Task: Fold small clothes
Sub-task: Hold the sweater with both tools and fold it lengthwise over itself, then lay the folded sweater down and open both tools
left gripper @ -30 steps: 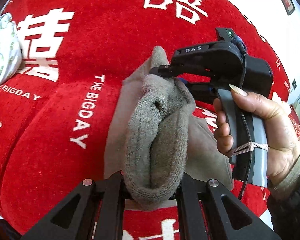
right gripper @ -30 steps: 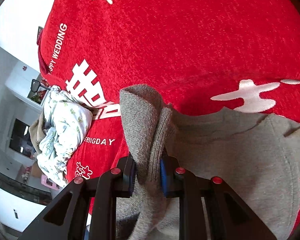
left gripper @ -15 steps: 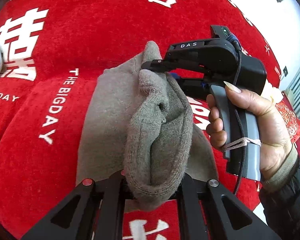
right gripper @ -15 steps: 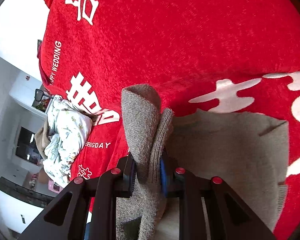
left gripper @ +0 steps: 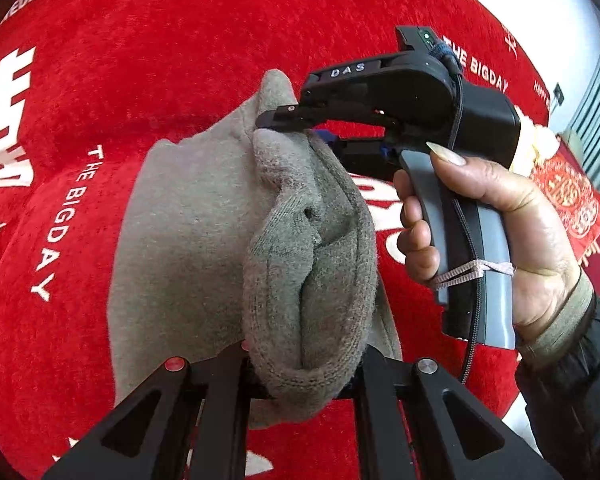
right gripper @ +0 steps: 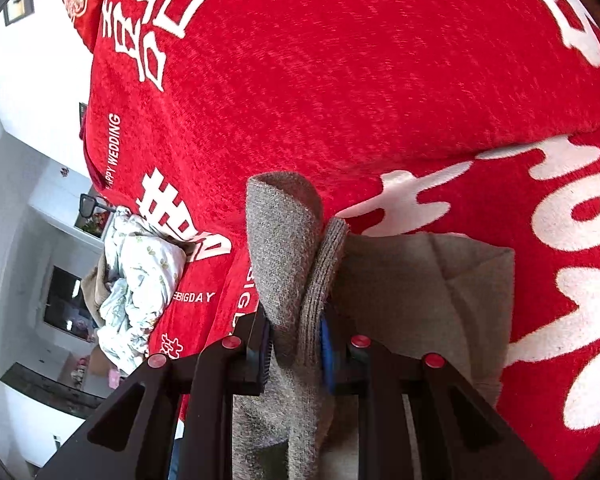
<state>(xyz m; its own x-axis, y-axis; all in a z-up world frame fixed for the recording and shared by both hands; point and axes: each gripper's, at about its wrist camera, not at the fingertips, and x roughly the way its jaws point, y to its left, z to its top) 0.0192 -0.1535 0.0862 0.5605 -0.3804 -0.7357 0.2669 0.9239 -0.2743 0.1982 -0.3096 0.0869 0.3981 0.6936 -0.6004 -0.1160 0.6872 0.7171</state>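
— What sort of place am I working in?

— A home, I'd say a bedroom. Under my cameras lies a red bedspread (right gripper: pixel 340 80) printed with white wedding characters and the words "HAPPY WEDDING" and "THE BIGDAY".

— Anything else?

— A crumpled pile of flowered clothes (right gripper: pixel 140 276) sits at its edge. Beyond that I see white walls, a framed picture (right gripper: pixel 18 4), and a shelf (right gripper: pixel 60 224) holding small household things, too blurred to name.

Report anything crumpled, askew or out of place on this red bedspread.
A white floral garment lies crumpled at the red bedspread's edge, unfolded. The grey knit garment is merely mid-fold, bunched in both grippers.
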